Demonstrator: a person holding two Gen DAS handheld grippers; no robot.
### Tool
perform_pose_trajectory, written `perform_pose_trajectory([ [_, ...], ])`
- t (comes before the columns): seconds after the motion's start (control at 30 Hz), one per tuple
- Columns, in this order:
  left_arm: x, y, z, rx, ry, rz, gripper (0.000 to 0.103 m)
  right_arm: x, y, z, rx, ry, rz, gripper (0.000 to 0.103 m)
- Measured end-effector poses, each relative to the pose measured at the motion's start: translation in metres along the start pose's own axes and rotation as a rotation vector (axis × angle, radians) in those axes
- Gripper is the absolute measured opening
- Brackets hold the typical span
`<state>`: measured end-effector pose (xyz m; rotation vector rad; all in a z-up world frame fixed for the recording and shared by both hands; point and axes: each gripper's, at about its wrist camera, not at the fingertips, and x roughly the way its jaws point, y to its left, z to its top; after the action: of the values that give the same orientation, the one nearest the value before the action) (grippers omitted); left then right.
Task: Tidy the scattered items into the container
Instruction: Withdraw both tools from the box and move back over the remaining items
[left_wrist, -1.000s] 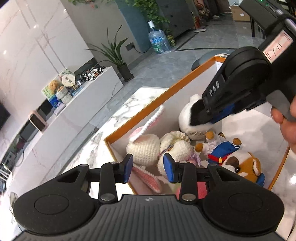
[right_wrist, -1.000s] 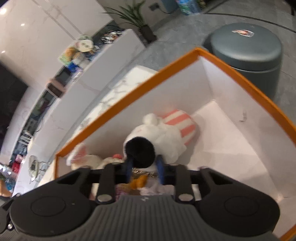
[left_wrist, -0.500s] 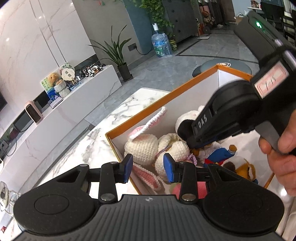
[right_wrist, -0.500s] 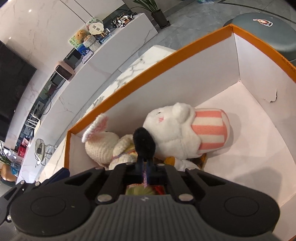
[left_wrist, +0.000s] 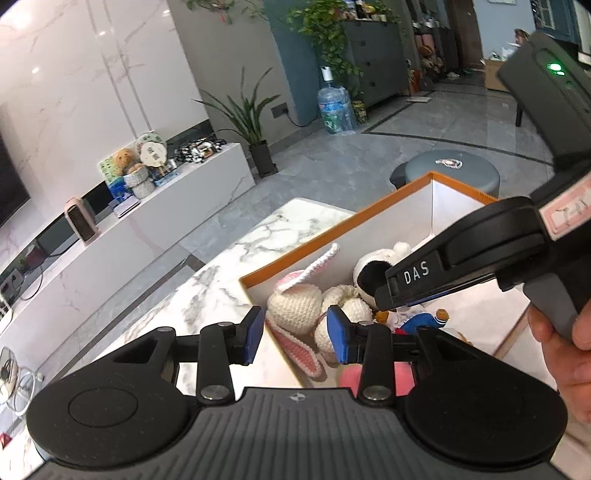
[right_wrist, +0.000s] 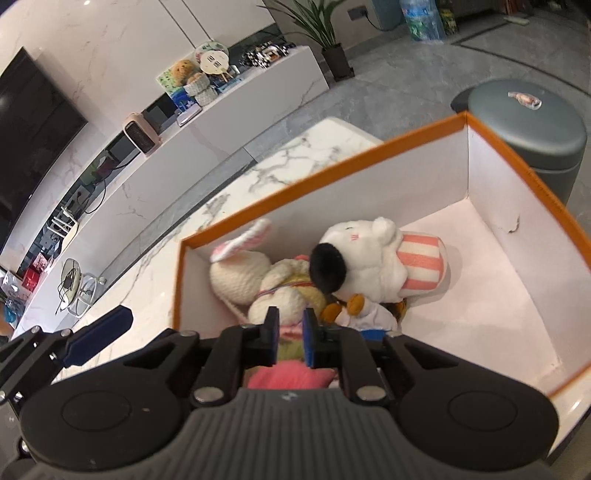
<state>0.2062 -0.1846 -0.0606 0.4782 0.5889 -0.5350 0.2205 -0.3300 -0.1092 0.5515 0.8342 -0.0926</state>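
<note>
An orange-rimmed white box stands on the marble table and holds several plush toys. A white plush with a black ear and pink-striped body lies in it beside a crocheted bunny. My right gripper is open and empty above the near side of the box. My left gripper is open and empty over the box's left corner; the bunny shows between its fingers. The right gripper's body crosses the left wrist view.
A grey round stool stands past the box. The marble table extends to the left of the box. A long white cabinet with ornaments runs along the wall; a potted plant and water bottle stand further back.
The right gripper let go of the white plush's black ear, opened and drew back and up; the plush now lies in the box. The left gripper rose slightly, staying open.
</note>
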Motion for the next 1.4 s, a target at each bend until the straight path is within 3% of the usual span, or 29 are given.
perform_pose_trajectory([
  [0.07,-0.011,0.002,0.000,-0.025,-0.003,0.001,0.045,-0.012,0.007,-0.003,-0.018,-0.017,0.000,0.028],
  [0.2,-0.035,0.003,-0.001,-0.057,-0.015,0.010,0.045,-0.039,0.021,-0.012,-0.067,-0.059,-0.005,0.033],
  [0.57,-0.100,0.004,-0.001,-0.118,-0.099,0.037,0.045,-0.108,0.049,-0.035,-0.169,-0.157,-0.005,0.035],
  [0.83,-0.139,0.018,-0.013,-0.177,-0.150,0.072,0.051,-0.148,0.086,-0.062,-0.322,-0.260,-0.036,0.042],
  [1.03,-0.165,0.045,-0.033,-0.255,-0.163,0.122,0.057,-0.162,0.122,-0.084,-0.433,-0.312,-0.029,0.049],
  [1.17,-0.181,0.069,-0.051,-0.328,-0.159,0.153,0.059,-0.165,0.148,-0.097,-0.488,-0.324,-0.010,0.060],
  [1.4,-0.199,0.108,-0.089,-0.425,-0.134,0.218,0.062,-0.160,0.192,-0.126,-0.585,-0.317,0.028,0.069],
])
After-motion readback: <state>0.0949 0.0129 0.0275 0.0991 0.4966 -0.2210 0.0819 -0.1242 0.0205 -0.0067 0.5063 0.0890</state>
